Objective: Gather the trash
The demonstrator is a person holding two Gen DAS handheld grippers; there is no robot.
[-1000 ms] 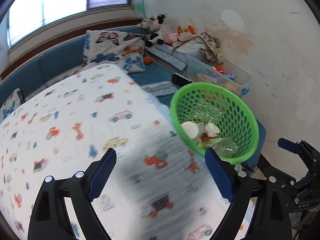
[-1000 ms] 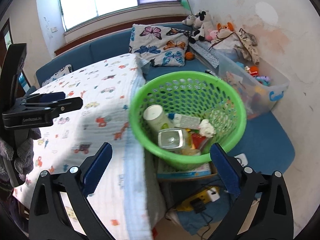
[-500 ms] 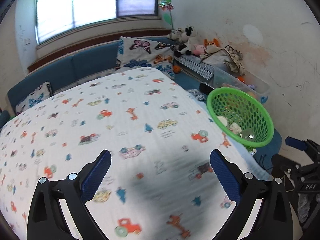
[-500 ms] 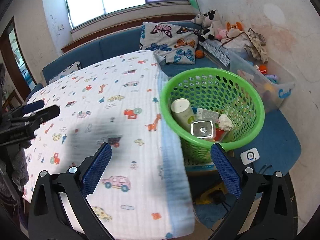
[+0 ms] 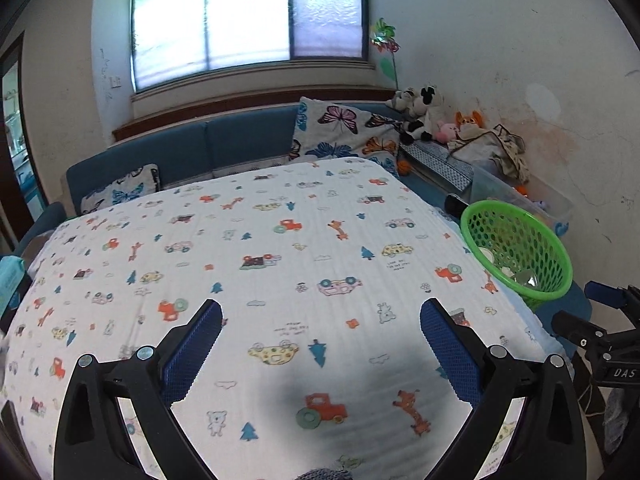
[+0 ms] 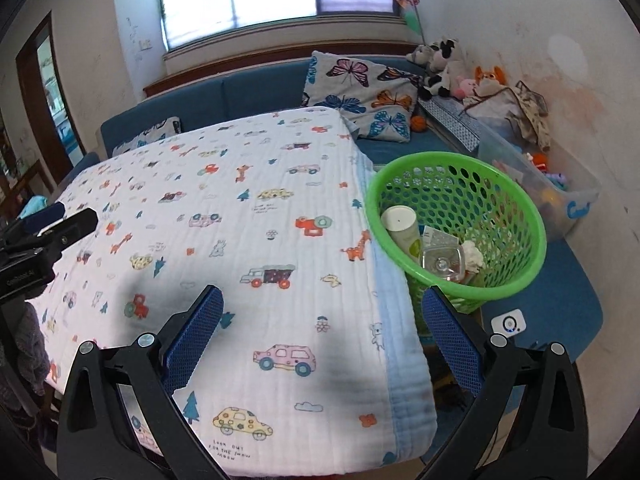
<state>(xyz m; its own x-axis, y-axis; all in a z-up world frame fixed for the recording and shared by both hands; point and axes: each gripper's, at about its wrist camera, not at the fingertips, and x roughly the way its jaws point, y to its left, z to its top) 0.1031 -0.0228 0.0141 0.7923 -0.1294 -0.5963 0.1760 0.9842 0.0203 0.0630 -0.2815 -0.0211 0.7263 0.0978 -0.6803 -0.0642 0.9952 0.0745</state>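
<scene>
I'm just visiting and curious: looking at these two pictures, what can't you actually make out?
- Green basket, right wrist view: the lower trash is hidden under the white cup and clear container.
- Same basket, left wrist view: its contents are too small to identify.
- Under the table: covered by the printed cloth.
- Clear storage bin: its toys are blurred.
</scene>
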